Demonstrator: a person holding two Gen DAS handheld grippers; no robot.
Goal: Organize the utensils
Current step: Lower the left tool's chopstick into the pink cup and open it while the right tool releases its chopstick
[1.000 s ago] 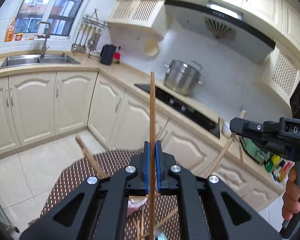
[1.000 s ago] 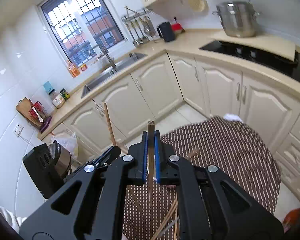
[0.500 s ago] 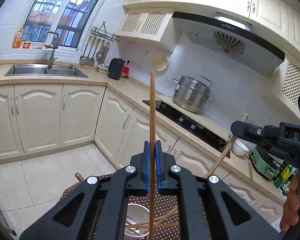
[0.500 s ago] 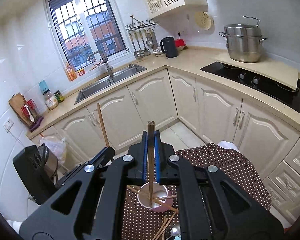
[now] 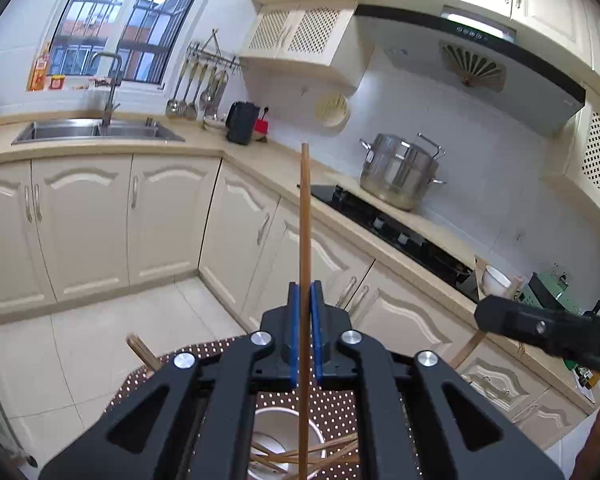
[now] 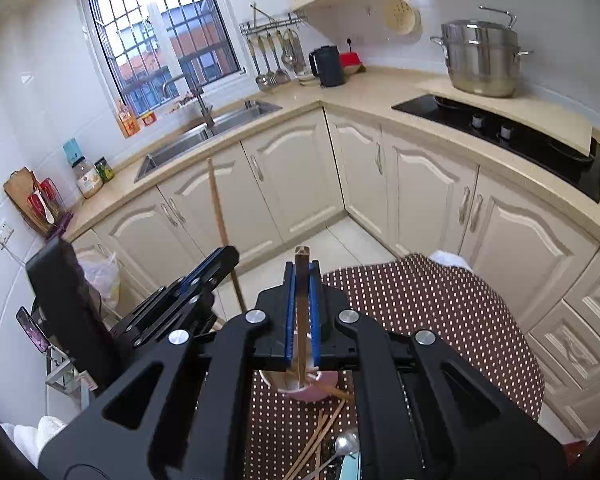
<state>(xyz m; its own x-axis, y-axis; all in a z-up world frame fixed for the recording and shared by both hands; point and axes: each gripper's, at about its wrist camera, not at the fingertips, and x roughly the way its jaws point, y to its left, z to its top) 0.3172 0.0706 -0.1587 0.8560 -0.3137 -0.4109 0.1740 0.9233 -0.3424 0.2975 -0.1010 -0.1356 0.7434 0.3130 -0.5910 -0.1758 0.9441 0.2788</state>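
Note:
My left gripper (image 5: 304, 300) is shut on a long wooden chopstick (image 5: 304, 220) that stands upright; its lower end hangs over a white cup (image 5: 280, 428) holding several chopsticks. My right gripper (image 6: 301, 276) is shut on another wooden chopstick (image 6: 301, 300), upright, its lower end in or just above the pink-and-white cup (image 6: 314, 390). The left gripper (image 6: 204, 276) with its chopstick (image 6: 220, 220) shows at the left of the right wrist view. The right gripper (image 5: 540, 328) shows at the right of the left wrist view.
The cup stands on a brown dotted tablecloth (image 6: 440, 312). Loose chopsticks (image 6: 320, 436) and a metal spoon (image 6: 346, 444) lie on the cloth nearer me. Kitchen cabinets (image 6: 300, 176), a sink (image 6: 212, 128), a hob (image 6: 500, 128) and a steel pot (image 6: 480, 60) line the walls.
Both grippers have risen and tilted up, so the cup now sits lower under them. Each still holds its chopstick upright over the cup.

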